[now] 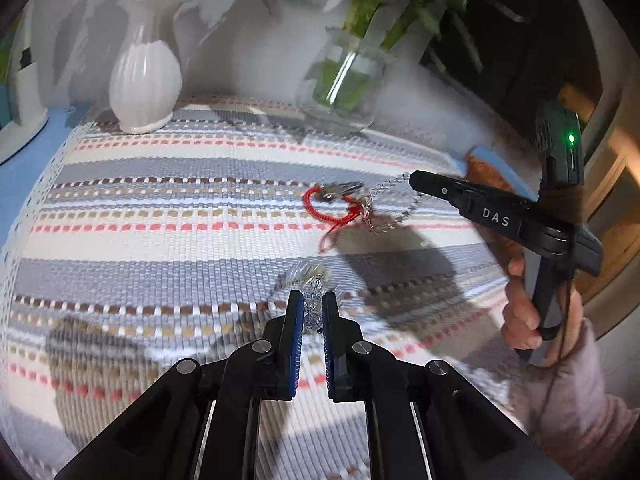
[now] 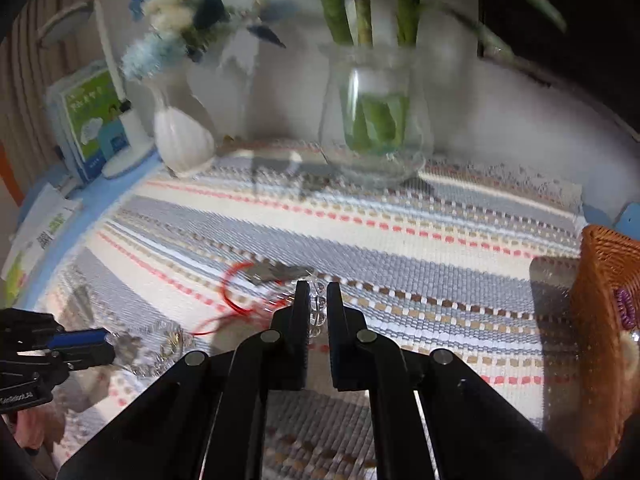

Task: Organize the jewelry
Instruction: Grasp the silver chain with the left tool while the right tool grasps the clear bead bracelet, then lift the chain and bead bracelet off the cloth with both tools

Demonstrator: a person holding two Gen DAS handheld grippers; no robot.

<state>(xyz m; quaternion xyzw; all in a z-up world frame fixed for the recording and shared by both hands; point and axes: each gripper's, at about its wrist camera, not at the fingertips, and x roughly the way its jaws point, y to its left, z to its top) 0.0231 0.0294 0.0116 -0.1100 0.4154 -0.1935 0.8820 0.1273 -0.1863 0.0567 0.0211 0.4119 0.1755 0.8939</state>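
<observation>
Jewelry lies and hangs over the middle of a striped woven mat (image 1: pixel 160 208) on the bench. A silvery chain piece (image 1: pixel 310 308) sits clenched between the fingers of the left gripper (image 1: pixel 311 304), its upper end blurred just above the mat. The same piece shows as a pale glittering tangle (image 2: pixel 160 340) at the tips of the left gripper (image 2: pixel 102 342) in the right wrist view.

A clear beaded chain (image 1: pixel 390 204) runs from the tip of the right gripper (image 1: pixel 414 180) down in a loop to the mat; in the right wrist view its beads (image 2: pixel 318 308) are pinched between that gripper's closed fingers (image 2: pixel 318 294). Touching the loop lies a red cord bracelet (image 1: pixel 330 210) with a grey metal charm (image 1: pixel 338 192), blurred in both views.

A hand (image 1: pixel 528 312) in a pale pink sleeve (image 1: pixel 576 380) grips the right tool's handle. At the mat's far edge stand a white ribbed vase (image 1: pixel 144 80) and a glass vase (image 1: pixel 344 84) with green stems. An orange woven basket (image 2: pixel 600 280) sits at the mat's right side, holding something purple. Beyond the white vase stand a white lamp base (image 2: pixel 128 148) and a green and blue box (image 2: pixel 92 120).
</observation>
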